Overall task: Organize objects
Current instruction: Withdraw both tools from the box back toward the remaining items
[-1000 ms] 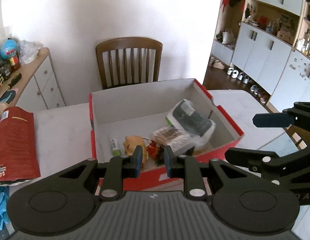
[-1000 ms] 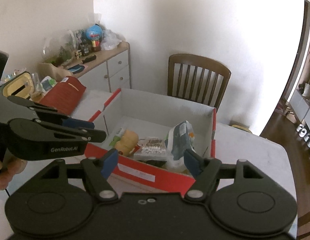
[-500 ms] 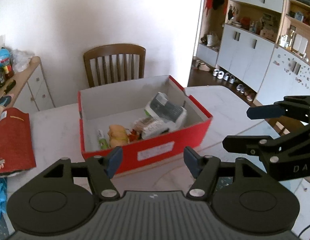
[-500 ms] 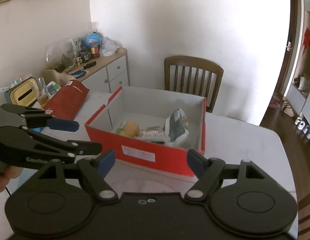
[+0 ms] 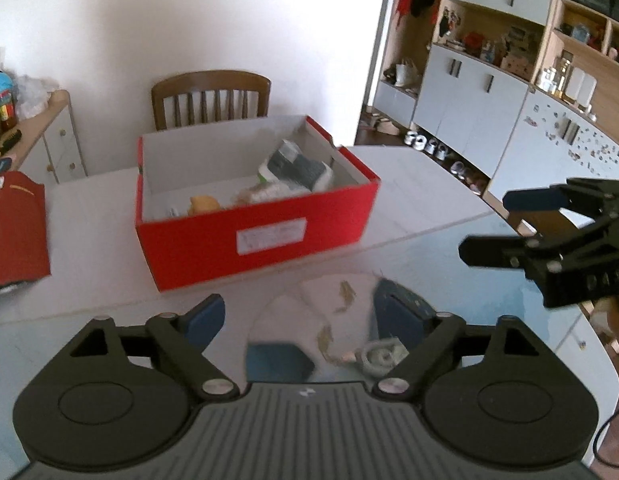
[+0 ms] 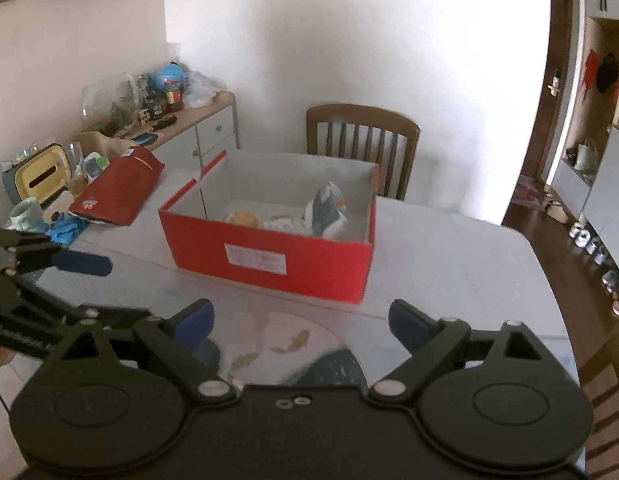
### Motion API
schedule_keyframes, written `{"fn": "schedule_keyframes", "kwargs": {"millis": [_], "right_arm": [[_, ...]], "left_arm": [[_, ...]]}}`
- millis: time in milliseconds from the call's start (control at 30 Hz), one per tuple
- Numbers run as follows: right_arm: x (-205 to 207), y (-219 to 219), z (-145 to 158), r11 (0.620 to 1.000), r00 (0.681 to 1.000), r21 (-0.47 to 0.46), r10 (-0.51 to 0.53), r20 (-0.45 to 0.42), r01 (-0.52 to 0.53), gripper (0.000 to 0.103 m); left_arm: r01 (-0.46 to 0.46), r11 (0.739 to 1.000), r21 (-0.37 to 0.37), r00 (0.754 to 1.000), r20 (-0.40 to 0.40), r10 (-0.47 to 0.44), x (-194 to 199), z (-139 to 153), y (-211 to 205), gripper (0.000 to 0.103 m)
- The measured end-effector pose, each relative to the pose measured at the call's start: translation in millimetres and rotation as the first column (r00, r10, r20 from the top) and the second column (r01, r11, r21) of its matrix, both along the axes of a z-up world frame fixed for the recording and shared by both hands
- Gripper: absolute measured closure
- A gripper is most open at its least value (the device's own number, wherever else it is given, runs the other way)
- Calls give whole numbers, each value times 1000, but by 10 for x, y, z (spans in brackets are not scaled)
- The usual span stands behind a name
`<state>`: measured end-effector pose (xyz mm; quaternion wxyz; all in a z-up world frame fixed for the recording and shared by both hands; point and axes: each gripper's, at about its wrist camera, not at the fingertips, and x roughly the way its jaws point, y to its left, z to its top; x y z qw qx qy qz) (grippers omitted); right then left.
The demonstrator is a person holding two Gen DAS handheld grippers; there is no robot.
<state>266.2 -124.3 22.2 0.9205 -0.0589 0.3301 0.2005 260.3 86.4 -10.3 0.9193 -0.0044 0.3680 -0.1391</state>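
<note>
Red shoebox [image 5: 265, 236] on table [image 6: 449, 256], ahead of both grippers, long axis crosswise. Left gripper [image 5: 305, 316] slightly nearer; right gripper [image 6: 301, 320] likewise empty; both jaws opening wide, nothing between.

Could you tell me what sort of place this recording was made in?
It looks like a home dining area. A wooden chair stands at a white table, a cluttered sideboard lines the wall, and shoes sit on the floor below white cupboards by the doorway.

both wrist views face red box [image 5: 261, 236] [image 6: 269, 256], near, angled down
</note>
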Motion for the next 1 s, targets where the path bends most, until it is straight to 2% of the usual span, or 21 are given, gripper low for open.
{"fn": "schedule_keyframes", "kwargs": {"millis": [100,233,500,867,1000], "right_arm": [[-54,-54,-106,1000,1000,-5,-19,-20,19,8],[-114,-109,-252,999,998,-12,-44,-50,44,8],[-205,-173,-495,997,994,-45,-68,-91,64,8],[-180,-269,-735,995,985,-64,-83,-152,74,8],[-105,-314,-854,993,979,-76,-101,-179,89,9]], "left_arm": [[22,1000,-5,1000,-20,-22,-112,-109,-49,13],[36,999,-16,998,-53,-36,-229,-272,-112,0],[62,997,-37,993,-95,-65,-383,-593,-196,0],[91,992,84,986,-150,-78,-411,-1079,-179,0],[101,987,122,986,-142,-83,-375,-1189,-196,0]]}}
